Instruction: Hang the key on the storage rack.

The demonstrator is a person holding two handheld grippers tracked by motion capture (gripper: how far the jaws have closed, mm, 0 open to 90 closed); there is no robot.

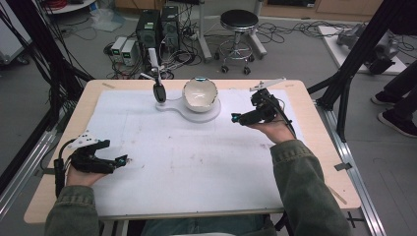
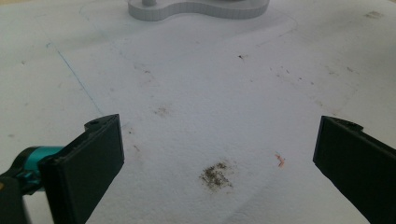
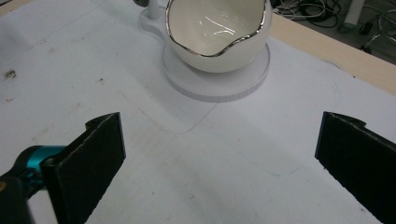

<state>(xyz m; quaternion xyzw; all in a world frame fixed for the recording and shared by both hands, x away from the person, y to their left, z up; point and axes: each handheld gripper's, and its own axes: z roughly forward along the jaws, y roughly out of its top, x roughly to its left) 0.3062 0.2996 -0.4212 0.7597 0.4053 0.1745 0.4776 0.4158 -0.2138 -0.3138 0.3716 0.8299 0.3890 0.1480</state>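
Left gripper (image 1: 118,160), jaws spread and empty, hovers near the table's (image 1: 314,147) left front corner. Farther in, the right gripper (image 1: 237,118), also spread wide, faces the white gold-rimmed bowl (image 3: 217,35) on its white stand (image 3: 219,84) near the far edge. No legible writing shows.
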